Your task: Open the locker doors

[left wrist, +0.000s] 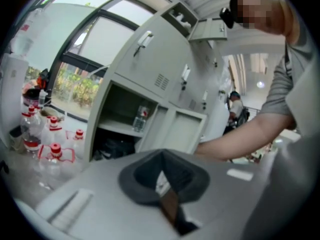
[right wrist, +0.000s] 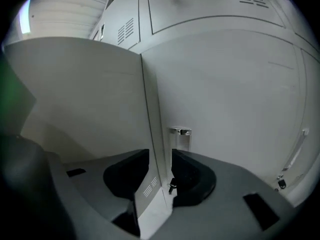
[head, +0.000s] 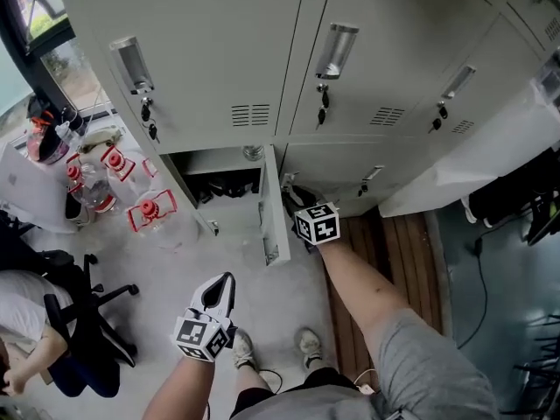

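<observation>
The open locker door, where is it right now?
In the head view, the open door hangs in the bottom locker row, just left of the right gripper, right of the red-capped bottles.

Pale grey sheet-metal locker doors stand in two rows. The lower-left door is swung wide open, hinged along its right side and jutting out edge-on. Just right of it the lower middle door is shut, its chrome handle close beside the open door's hinge edge. Above the open door the upper left door is shut, as are the upper middle door and upper right door further right, each with a recessed handle, hanging key and vent slits
</observation>
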Available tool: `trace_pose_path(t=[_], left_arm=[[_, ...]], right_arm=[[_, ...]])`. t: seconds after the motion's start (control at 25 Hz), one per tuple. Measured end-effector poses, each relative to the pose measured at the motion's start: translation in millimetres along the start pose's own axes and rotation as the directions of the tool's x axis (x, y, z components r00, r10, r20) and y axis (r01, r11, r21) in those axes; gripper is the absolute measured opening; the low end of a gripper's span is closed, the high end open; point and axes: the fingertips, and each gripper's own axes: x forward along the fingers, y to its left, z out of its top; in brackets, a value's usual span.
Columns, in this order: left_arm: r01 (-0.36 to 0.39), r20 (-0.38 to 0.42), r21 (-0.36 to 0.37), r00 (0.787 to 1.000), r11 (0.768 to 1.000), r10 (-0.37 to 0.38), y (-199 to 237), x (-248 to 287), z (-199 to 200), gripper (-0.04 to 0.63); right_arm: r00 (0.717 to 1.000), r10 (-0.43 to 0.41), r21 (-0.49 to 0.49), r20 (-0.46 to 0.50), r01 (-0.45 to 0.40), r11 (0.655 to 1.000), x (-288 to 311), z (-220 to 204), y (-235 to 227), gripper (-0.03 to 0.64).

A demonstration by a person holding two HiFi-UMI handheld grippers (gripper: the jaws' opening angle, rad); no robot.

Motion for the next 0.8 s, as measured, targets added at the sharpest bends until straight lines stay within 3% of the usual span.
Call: trace_pose_path(t=[0.36, 0.8], left_arm=[[0.023, -0.047, -0.028, 0.999, 0.999, -0.024, 8.1, 7.2, -33.8, 0.003], [0.024, -0.048, -0.032, 0.999, 0.999, -0.025, -0.8, -0.7, -38.1, 0.003]], right_arm=[[0.998, -0.061, -0.008, 0.025, 0.061, 0.998, 37.4, 8.2, -14.4, 0.153], [1.000, 0.006, -0.103, 0.014, -0.005, 0.995, 36.6, 9.9, -3.7, 0.149]])
